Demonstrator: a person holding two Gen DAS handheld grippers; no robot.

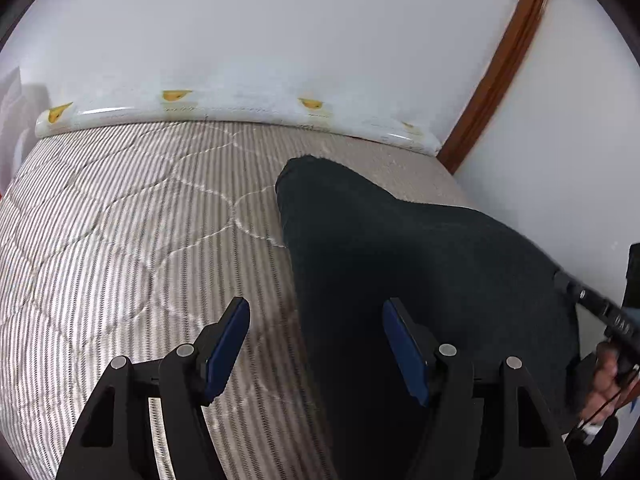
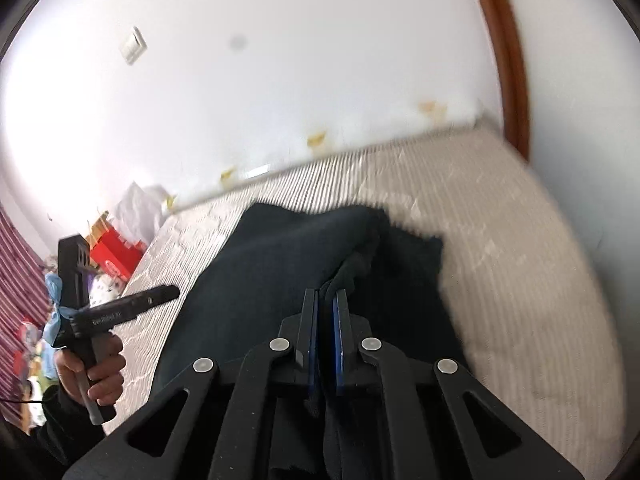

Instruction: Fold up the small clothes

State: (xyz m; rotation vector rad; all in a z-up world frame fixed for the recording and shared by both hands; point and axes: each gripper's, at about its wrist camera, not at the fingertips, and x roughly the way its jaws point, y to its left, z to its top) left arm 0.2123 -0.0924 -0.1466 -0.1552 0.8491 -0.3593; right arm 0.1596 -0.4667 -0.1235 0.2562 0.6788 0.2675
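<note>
A dark navy garment (image 1: 420, 264) lies on the striped quilted mattress (image 1: 132, 216), stretching from the near right toward the far middle. My left gripper (image 1: 316, 320) is open and empty, above the garment's left edge; its right finger is over the cloth, its left over the mattress. In the right wrist view my right gripper (image 2: 325, 300) is shut on a bunched fold of the garment (image 2: 288, 248) and holds it raised above the mattress (image 2: 500, 248). The left gripper (image 2: 160, 294) also shows there at the left, held in a hand.
A white wall (image 1: 280, 32) with yellow spots runs along the mattress's far edge. A brown wooden frame (image 1: 500, 68) stands at the far right corner. In the right wrist view a red box (image 2: 114, 256) and clutter lie beyond the mattress's left end.
</note>
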